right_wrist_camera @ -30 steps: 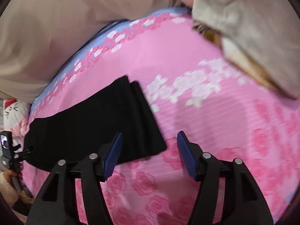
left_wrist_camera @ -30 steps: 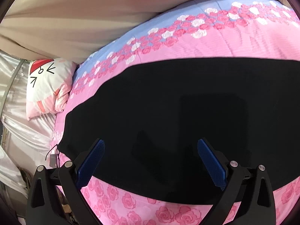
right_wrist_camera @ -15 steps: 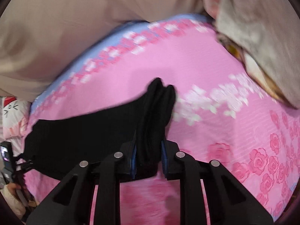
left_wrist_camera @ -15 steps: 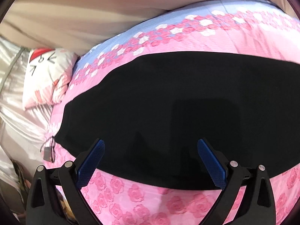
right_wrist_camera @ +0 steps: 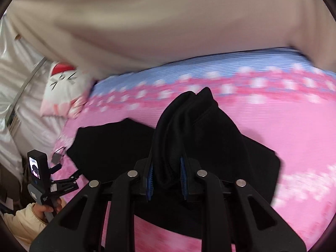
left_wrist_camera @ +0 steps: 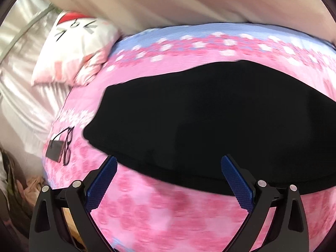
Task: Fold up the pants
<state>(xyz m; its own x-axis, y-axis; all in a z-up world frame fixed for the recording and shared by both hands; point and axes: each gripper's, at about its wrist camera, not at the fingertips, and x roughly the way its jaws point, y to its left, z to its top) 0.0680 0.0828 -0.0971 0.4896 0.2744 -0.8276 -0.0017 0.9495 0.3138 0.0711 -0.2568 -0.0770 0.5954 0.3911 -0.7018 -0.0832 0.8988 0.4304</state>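
Note:
Black pants [left_wrist_camera: 210, 115] lie spread across a pink flowered bedspread [left_wrist_camera: 172, 214]. My left gripper [left_wrist_camera: 168, 180] hovers open over their near edge, with nothing between its blue pads [left_wrist_camera: 103, 182]. In the right wrist view my right gripper [right_wrist_camera: 167, 180] is shut on the bunched leg end of the pants [right_wrist_camera: 189, 126], lifted off the bed and carried over the rest of the garment. The left gripper [right_wrist_camera: 69, 178] also shows at the lower left there, held by a hand in a cream sleeve.
A white cat-face pillow [left_wrist_camera: 77, 44] lies at the bed's left head corner. A small dark tag with a cord [left_wrist_camera: 56, 151] rests near the left edge of the bedspread. Beige curtain [right_wrist_camera: 147, 31] hangs behind the bed. Silvery fabric [left_wrist_camera: 19, 67] covers the left side.
My right gripper closed on the pants' leg end, lifted it and carried it left over the garment. My left gripper drew back toward the near edge, staying open.

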